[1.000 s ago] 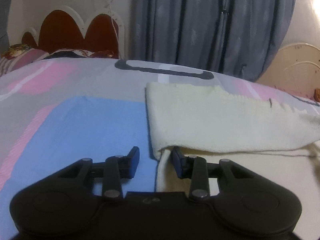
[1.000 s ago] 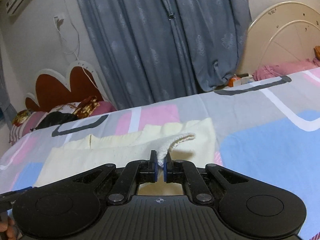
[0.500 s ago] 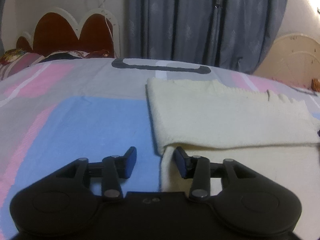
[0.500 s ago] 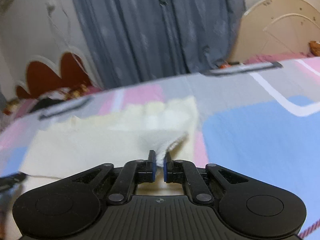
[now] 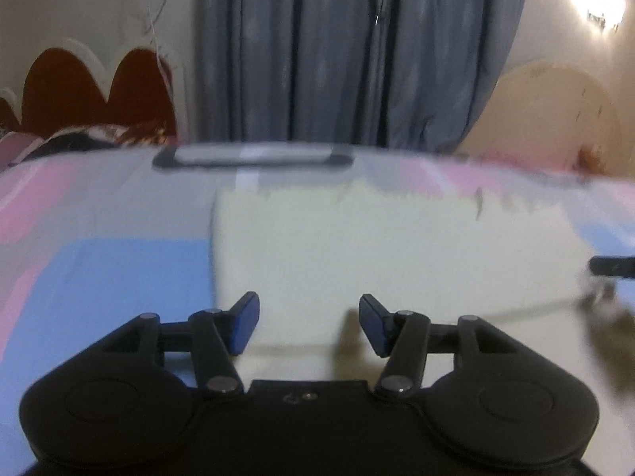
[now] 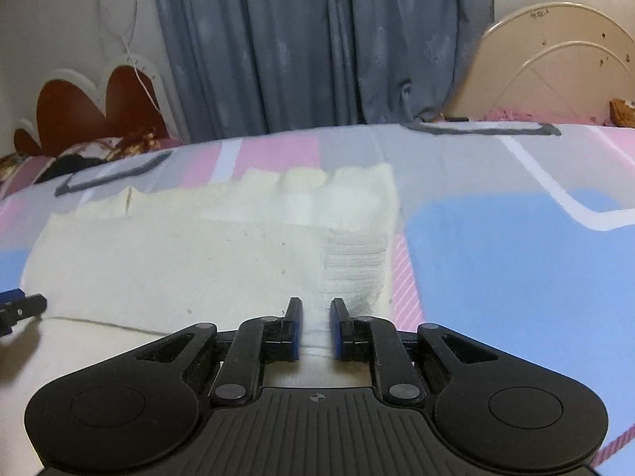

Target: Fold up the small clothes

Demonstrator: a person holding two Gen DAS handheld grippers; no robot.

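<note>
A cream knitted garment [image 5: 357, 254] lies on the bed, its far part folded over the near part. It also shows in the right wrist view [image 6: 190, 261], with a ribbed band at its right end. My left gripper [image 5: 308, 323] is open and empty, low over the garment's left end. My right gripper [image 6: 315, 327] is open a little, and the folded edge lies flat between its fingers. The other gripper's tip [image 6: 20, 307] shows at the left edge of the right wrist view.
The bed sheet [image 6: 496, 261] has blue, pink and grey blocks. A red and white headboard [image 6: 91, 107] and pillows stand at the far left. Grey curtains [image 6: 317, 47] hang behind. A cream bed frame [image 6: 555, 75] stands at the far right.
My right gripper has opened and let go of the garment's edge, which now lies flat. My left gripper has opened wider and moved right over the garment.
</note>
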